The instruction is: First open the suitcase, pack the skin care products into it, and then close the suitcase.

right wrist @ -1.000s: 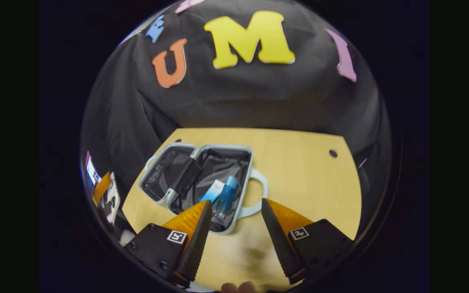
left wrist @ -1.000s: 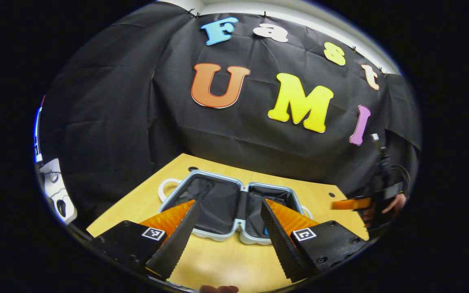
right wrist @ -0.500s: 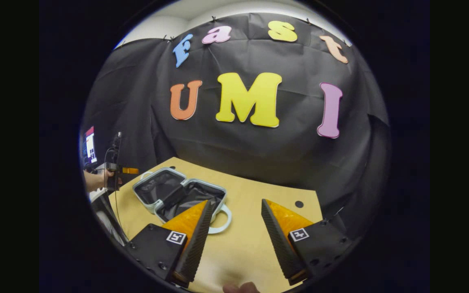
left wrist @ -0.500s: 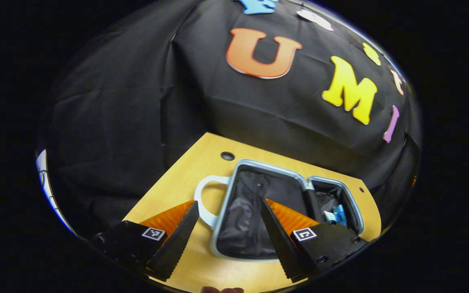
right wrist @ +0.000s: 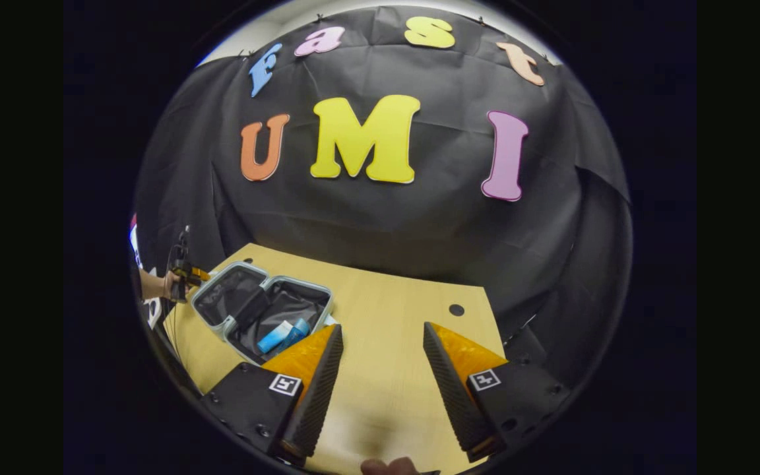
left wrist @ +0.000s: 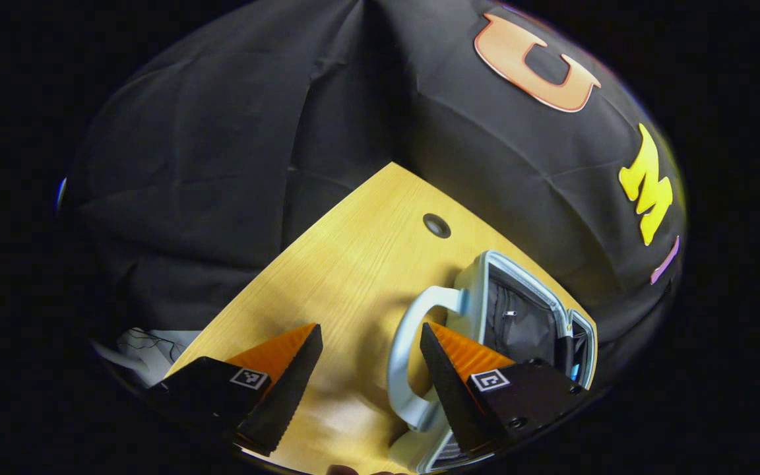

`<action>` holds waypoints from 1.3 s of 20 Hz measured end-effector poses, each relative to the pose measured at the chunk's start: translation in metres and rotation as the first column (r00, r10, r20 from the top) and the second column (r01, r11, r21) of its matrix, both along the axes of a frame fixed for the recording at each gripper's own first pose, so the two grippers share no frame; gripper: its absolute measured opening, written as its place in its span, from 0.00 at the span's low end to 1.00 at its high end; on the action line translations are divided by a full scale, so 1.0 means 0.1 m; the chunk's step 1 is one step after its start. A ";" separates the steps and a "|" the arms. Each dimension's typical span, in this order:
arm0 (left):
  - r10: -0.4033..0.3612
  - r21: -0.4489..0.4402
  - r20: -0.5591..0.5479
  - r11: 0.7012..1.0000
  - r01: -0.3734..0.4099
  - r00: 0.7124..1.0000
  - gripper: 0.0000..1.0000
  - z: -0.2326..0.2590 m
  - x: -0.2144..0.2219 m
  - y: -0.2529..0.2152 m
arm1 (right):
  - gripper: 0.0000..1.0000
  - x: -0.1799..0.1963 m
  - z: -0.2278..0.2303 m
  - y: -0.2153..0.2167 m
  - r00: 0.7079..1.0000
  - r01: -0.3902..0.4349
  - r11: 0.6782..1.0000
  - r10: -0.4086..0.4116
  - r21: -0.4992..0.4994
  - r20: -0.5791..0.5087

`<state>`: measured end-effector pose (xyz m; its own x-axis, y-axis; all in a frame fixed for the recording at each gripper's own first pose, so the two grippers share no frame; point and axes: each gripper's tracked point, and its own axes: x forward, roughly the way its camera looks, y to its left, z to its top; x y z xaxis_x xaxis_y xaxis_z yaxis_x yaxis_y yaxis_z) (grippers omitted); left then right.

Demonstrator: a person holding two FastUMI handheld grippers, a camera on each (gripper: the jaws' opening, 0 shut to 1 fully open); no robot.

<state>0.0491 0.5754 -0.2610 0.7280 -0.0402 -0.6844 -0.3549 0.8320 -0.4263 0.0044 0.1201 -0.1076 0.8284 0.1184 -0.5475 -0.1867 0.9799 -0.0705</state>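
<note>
Left gripper (left wrist: 370,343) swung to suitcase (left wrist: 518,310) handle (left wrist: 406,349), fingers spread | right gripper (right wrist: 380,346) over desk (right wrist: 386,316), fingers spread | suitcase open, blue tubes (right wrist: 282,334) inside

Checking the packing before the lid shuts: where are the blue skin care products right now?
In the right gripper view, the blue products lie inside the open suitcase, in its right half, at the table's left side.

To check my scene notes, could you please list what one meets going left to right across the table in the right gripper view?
The hand holding the left gripper → the open suitcase → the skin care products inside it → the table's hole.
</note>
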 end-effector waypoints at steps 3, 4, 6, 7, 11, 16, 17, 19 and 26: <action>0.003 -0.033 0.012 0.999 -0.003 1.000 0.89 -0.03 0.08 -0.06 | 0.69 0.01 -0.06 0.02 1.000 -0.004 1.000 0.004 0.003 -0.017; 0.008 -0.036 0.008 0.999 -0.008 1.000 0.85 -0.01 0.07 -0.07 | 0.69 0.02 -0.08 0.01 1.000 -0.004 1.000 0.004 0.006 -0.021; 0.016 -0.026 -0.010 1.000 -0.017 1.000 0.76 -0.06 0.05 -0.06 | 0.74 0.03 -0.10 -0.01 1.000 -0.001 1.000 0.002 0.014 -0.023; 0.021 -0.023 -0.018 0.999 -0.022 1.000 0.54 -0.07 0.05 -0.08 | 0.74 0.04 -0.12 -0.03 1.000 0.004 1.000 -0.003 0.019 -0.026; -0.024 0.085 -0.021 0.996 0.026 0.999 0.22 0.02 0.11 -0.15 | 0.74 0.03 -0.15 -0.17 0.998 0.045 0.998 -0.043 0.048 -0.036; -0.044 0.148 0.059 0.988 0.035 0.997 0.12 0.51 0.18 -0.21 | 0.74 -0.06 -0.07 -0.37 0.998 0.053 0.998 -0.054 0.024 0.019; -0.042 0.159 0.073 0.987 0.030 0.996 0.12 0.67 0.16 -0.23 | 0.74 -0.07 -0.03 -0.37 0.998 0.052 0.998 -0.053 0.030 0.038; -0.048 0.194 0.103 0.981 0.028 0.994 0.11 1.01 0.11 -0.30 | 0.74 -0.10 0.01 -0.39 0.996 0.052 0.997 -0.056 0.060 0.073; -0.074 0.320 0.206 0.947 0.005 0.976 0.10 2.41 -0.04 -1.07 | 0.74 -0.27 0.19 -0.67 0.986 0.075 0.983 -0.099 0.167 0.138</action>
<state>0.0449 0.4682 -0.0204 0.8599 0.1209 -0.4959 -0.2492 0.9473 -0.2012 -0.0226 0.0530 -0.0886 0.9084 0.1190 -0.4008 -0.0996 0.9926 0.0688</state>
